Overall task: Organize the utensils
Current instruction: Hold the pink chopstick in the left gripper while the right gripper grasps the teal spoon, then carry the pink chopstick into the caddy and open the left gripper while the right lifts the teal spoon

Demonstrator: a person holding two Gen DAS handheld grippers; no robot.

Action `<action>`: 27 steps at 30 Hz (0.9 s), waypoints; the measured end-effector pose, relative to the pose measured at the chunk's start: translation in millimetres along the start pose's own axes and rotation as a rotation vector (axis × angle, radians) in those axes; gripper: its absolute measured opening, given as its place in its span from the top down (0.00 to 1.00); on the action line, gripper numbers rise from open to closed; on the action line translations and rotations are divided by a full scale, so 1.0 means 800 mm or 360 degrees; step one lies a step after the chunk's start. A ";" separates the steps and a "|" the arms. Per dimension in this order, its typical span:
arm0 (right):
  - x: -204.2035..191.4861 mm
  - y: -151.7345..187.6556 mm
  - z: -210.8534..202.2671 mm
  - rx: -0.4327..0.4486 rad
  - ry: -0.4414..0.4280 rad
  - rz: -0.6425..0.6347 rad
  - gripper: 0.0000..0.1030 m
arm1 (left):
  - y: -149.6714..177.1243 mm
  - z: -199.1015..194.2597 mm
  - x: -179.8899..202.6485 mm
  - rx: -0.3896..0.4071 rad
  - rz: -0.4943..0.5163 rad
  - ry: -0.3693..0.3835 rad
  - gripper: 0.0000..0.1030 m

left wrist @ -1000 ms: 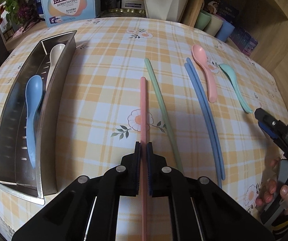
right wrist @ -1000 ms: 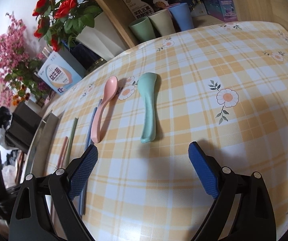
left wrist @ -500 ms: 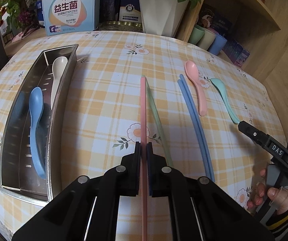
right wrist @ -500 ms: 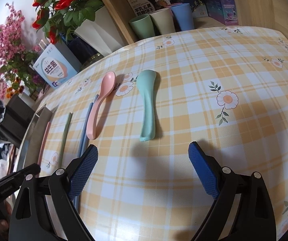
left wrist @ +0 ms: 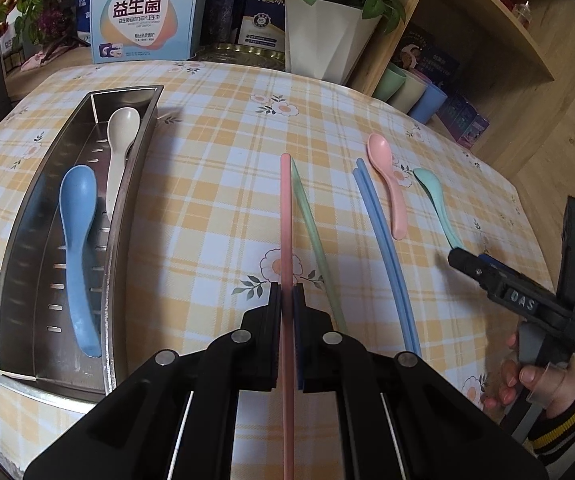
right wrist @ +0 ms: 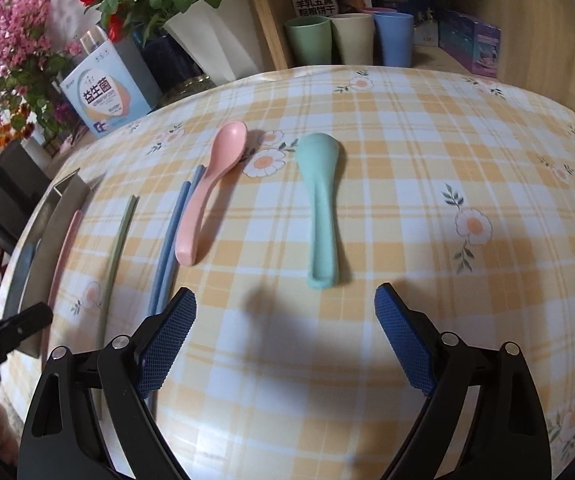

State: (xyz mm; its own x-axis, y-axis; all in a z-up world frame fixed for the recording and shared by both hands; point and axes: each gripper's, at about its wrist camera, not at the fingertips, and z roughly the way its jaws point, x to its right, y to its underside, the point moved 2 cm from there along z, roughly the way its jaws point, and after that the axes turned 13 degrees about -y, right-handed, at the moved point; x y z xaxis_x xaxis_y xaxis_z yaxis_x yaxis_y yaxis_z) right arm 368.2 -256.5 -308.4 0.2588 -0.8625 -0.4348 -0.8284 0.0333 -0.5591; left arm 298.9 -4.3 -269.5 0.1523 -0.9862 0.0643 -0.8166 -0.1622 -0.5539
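Note:
My left gripper [left wrist: 286, 300] is shut on a pink chopstick [left wrist: 285, 216] and holds it lifted above the checked tablecloth. A green chopstick [left wrist: 316, 240] lies just right of it, then a blue pair [left wrist: 383, 248], a pink spoon [left wrist: 387, 176] and a teal spoon [left wrist: 435, 200]. A steel tray [left wrist: 123, 216] at the left holds a blue spoon [left wrist: 79, 248] and a white spoon [left wrist: 119, 140]. My right gripper [right wrist: 285, 332] is open and empty, just short of the teal spoon's [right wrist: 321, 208] handle end, with the pink spoon [right wrist: 211, 188] to its left.
A white flower pot [left wrist: 323, 36], a blue-and-white box [left wrist: 143, 12] and several cups [right wrist: 351, 38] on a wooden shelf stand along the table's far side. The table edge runs close on the right.
My left gripper has risen and pulled back with the pink chopstick, which has come up off the cloth. My right gripper has turned slightly left, keeping the teal spoon ahead.

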 end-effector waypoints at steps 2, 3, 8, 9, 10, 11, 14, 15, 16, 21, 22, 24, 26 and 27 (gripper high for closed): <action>0.000 -0.012 0.003 -0.0015 0.0007 -0.0007 0.27 | 0.000 -0.001 -0.001 0.0002 -0.0006 0.0017 0.95; 0.000 -0.020 0.005 -0.0015 0.0010 -0.0012 0.29 | 0.000 -0.001 -0.002 0.0003 -0.0007 0.0024 0.95; 0.000 -0.055 0.030 -0.0082 0.0077 -0.0067 0.45 | -0.001 -0.003 -0.006 0.0016 -0.0027 0.0052 0.95; 0.001 -0.060 0.036 -0.0097 0.0094 -0.0070 0.48 | -0.002 -0.004 -0.007 0.0018 -0.0029 0.0054 0.95; 0.002 -0.065 0.041 -0.0113 0.0113 -0.0070 0.50 | -0.002 -0.005 -0.008 0.0020 -0.0032 0.0055 0.95; 0.005 -0.070 0.048 -0.0127 0.0143 -0.0066 0.52 | -0.003 -0.005 -0.009 0.0021 -0.0034 0.0056 0.95; 0.013 -0.079 0.060 -0.0151 0.0207 -0.0029 0.58 | -0.004 -0.004 -0.013 0.0022 -0.0047 0.0054 0.95; 0.015 -0.081 0.063 -0.0156 0.0227 -0.0013 0.62 | -0.004 -0.004 -0.015 0.0020 -0.0053 0.0052 0.95; 0.017 -0.082 0.065 -0.0159 0.0237 0.0003 0.64 | -0.004 -0.004 -0.015 0.0019 -0.0055 0.0052 0.95; 0.019 -0.087 0.071 -0.0160 0.0303 0.0000 0.69 | -0.004 -0.001 -0.015 0.0009 -0.0055 0.0059 0.95; 0.017 -0.086 0.072 -0.0166 0.0317 -0.0018 0.69 | -0.004 0.000 -0.015 0.0006 -0.0053 0.0060 0.95; 0.015 -0.086 0.073 -0.0173 0.0321 -0.0032 0.80 | -0.003 0.000 -0.014 0.0003 -0.0049 0.0062 0.95; 0.013 -0.085 0.072 -0.0172 0.0347 -0.0026 0.80 | -0.003 0.001 -0.015 0.0001 -0.0051 0.0061 0.95; 0.012 -0.082 0.070 -0.0164 0.0356 -0.0022 0.80 | -0.004 0.000 -0.016 0.0001 -0.0054 0.0061 0.95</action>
State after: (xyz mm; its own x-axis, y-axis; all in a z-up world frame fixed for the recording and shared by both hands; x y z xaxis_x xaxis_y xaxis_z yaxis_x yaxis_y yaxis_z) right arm 453.1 -238.6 -315.3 0.1635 -0.9533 -0.2540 -0.8748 -0.0211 -0.4840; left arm 299.5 8.5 -269.0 0.1585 -0.9807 0.1148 -0.8110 -0.1957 -0.5513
